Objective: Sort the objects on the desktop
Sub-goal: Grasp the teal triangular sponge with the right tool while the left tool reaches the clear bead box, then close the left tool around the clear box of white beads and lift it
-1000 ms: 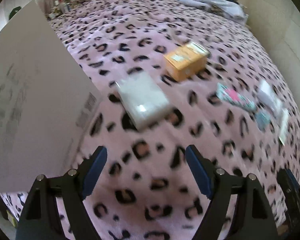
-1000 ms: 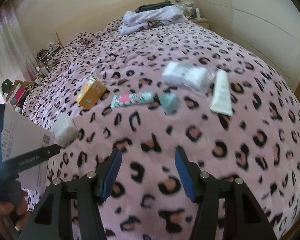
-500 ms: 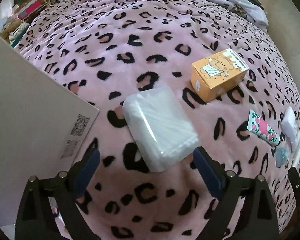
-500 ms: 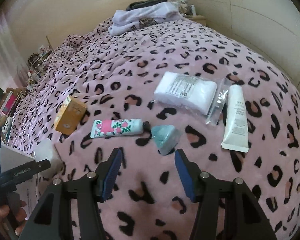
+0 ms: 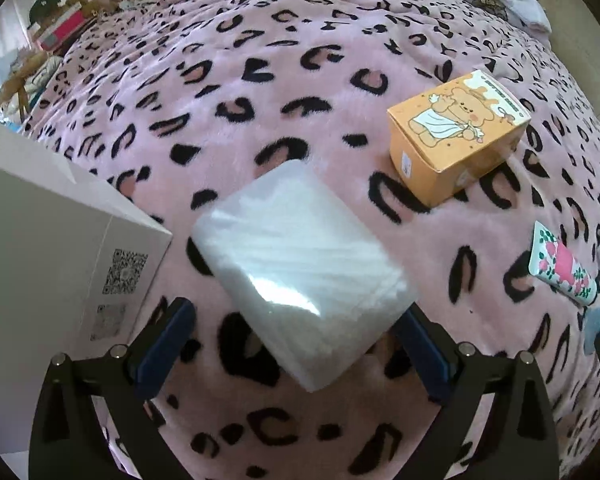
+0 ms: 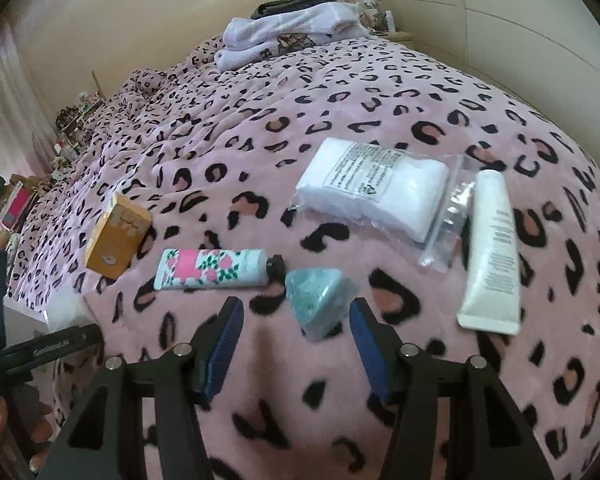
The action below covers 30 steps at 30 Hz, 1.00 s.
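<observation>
Grippers first: your left gripper [image 5: 292, 350] has its jaws spread wide, having just been opening, and the near end of the clear plastic packet [image 5: 300, 276] sits between the blue pads without either pad pressing on it. That packet lies flat on the pink leopard-print blanket [image 5: 260, 92], just beside the corner of the white carton [image 5: 56, 264] with the printed codes on its side. Beyond it, a little apart, sits the orange box [image 5: 456, 136] with a cartoon bear on top.

Your right gripper [image 6: 296, 342] stands partly open with nothing in its grip. The teal wedge-shaped block [image 6: 320, 304] lies between its two blue pads near their tips, and you can see a gap on each side of it. The flowered tube [image 6: 212, 270] lies just beside the block, its black cap pointing toward it. Farther off to the other side rests the white bagged pack [image 6: 376, 188] with a label on top, and the plain white tube [image 6: 492, 252] lies on the edge of that bag's clear plastic, cap end toward you. Folded pale laundry [image 6: 284, 36] sits at the far end of the blanket, well apart from everything else.
</observation>
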{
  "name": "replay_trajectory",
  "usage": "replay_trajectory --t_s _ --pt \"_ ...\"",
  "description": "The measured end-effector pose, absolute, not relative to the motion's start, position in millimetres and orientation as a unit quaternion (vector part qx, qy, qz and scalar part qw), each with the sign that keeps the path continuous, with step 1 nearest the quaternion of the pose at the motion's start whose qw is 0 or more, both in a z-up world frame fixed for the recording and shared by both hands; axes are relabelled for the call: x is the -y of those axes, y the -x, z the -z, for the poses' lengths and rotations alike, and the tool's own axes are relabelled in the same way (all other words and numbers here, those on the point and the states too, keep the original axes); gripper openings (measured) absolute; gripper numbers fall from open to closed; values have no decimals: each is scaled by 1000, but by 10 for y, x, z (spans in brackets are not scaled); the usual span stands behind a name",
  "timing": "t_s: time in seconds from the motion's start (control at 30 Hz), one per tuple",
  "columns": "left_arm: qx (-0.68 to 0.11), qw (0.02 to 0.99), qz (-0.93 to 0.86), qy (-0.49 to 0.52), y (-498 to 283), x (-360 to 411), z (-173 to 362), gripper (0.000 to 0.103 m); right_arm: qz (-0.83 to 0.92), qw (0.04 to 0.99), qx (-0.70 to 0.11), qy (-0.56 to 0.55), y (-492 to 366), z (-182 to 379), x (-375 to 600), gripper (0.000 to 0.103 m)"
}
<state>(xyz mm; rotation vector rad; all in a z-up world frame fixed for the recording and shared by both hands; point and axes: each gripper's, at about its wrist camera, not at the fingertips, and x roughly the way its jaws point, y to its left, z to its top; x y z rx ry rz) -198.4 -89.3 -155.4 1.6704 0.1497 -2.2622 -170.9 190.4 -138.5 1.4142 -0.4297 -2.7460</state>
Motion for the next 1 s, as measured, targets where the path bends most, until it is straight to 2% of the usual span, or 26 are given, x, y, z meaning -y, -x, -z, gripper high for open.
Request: replay_trajectory --t_s 0.1,0.2,0.27,0.37,0.5,0.6,0.67,0.73,0.8,0.87,1.0 --pt "-43 160 795 -583 2000 872 1565 97 883 9 131 -450 1775 1451 -1892 56" --pt "-43 152 797 -583 1985 855 1577 88 885 9 125 -449 1800 1496 -1895 56" --pt "-41 148 798 -583 1984 829 1593 79 885 5 117 -452 1812 1520 -1890 50" --pt "-36 147 800 -580 2006 797 1601 73 884 -5 106 -455 1835 1571 -1906 39" --pt "-34 144 804 -576 1984 778 1601 64 883 0 116 -454 1850 1605 -1948 39" --pt "-31 139 808 -571 1945 770 1571 48 886 -2 121 -448 1827 1587 -1952 38" --pt "-37 127 812 -568 1921 768 1540 25 888 -1 126 -443 1804 1551 -1960 38" --pt "-51 117 814 -567 1904 786 1512 15 890 1 125 -439 1782 1505 -1951 38" --pt "-58 113 814 -567 1894 803 1492 11 891 2 126 -435 1756 1459 -1941 38" --pt "-65 112 813 -568 1887 824 1491 0 891 4 128 -435 1747 1443 -1932 38" --pt "-72 110 811 -571 1878 858 1504 0 891 6 132 -435 1724 1427 -1934 38"
